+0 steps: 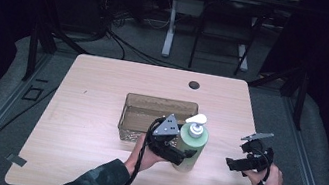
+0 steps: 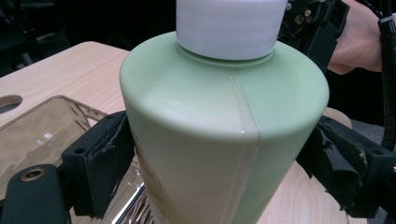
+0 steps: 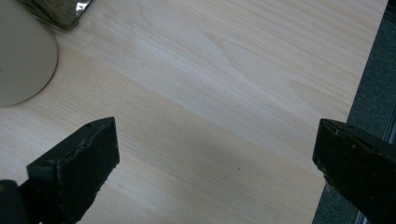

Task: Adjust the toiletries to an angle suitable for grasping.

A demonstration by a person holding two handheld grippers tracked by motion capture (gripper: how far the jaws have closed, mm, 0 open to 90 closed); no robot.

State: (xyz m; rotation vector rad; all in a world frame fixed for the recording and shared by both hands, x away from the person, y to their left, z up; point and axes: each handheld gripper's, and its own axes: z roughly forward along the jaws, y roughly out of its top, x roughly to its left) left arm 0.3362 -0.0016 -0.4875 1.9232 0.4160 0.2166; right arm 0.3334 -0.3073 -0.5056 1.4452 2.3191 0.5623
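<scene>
In the lower middle of the high view, the left gripper (image 1: 181,155) is clamping its jaws on either side of the green pump bottle (image 1: 192,145), which is standing upright, long axis vertical, just right of the clear tray (image 1: 160,103). The right gripper (image 1: 232,164), jaws spread and empty, is waiting lower right, well apart over bare table (image 1: 93,141).

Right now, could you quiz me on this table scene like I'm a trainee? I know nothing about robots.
1. True or false: the left claw grips the pale green plastic pump bottle.
2. How do the right claw's jaws stand? A) wide apart, holding nothing B) shut on a cloth
3. What stands just behind the bottle?

Key: 1 true. 2 A. 3 the clear rectangular plastic tray on the light wooden table.
</scene>
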